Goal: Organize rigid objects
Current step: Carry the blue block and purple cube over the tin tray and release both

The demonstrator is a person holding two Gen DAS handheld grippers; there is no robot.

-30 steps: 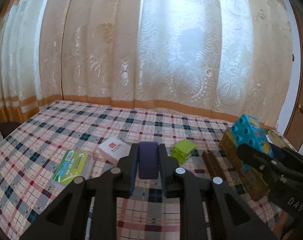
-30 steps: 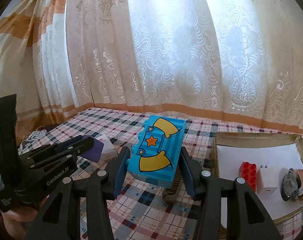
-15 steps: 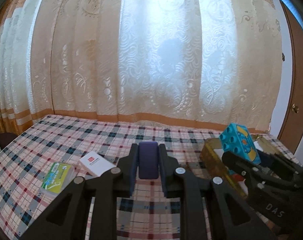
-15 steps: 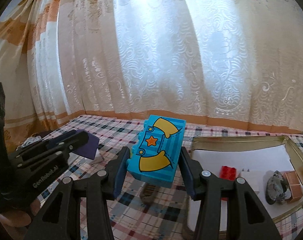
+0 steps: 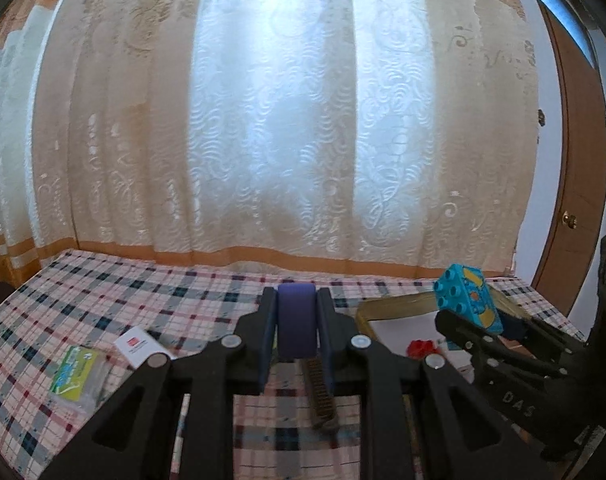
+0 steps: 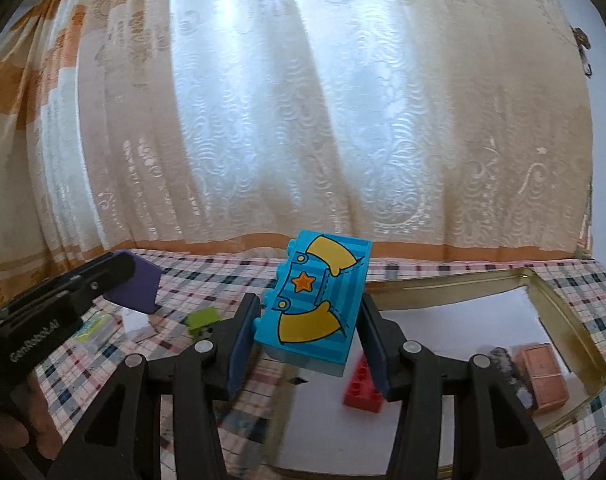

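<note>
Two grippers each carry one piece above the plaid-covered desk, and the move ahead turns on where the gold-rimmed tray lies from each of them. The right gripper is clamped on a blue block, its pads pressing the block's two short ends, so the long axis runs across from pad to pad and the printed star face looks back at the camera. Directly below and just beyond that block is the tray's white floor, which already holds a red brick, a pink box and a dark item too blurred to name. The left gripper is closed tight on a purple piece (a thin slab, seen edge-on between the pads). From this gripper the tray lies ahead and to the right, with the right gripper and its block already over it. A comb lies on the cloth below the left gripper.

By my reading the right hand is the nearer one: its block needs little more than lowering onto open floor left of the red brick. The left must travel rightward across the near rim first, and should wait or keep behind to avoid crowding. A card, a green packet and a green block lie out on the cloth, well apart from the tray.
</note>
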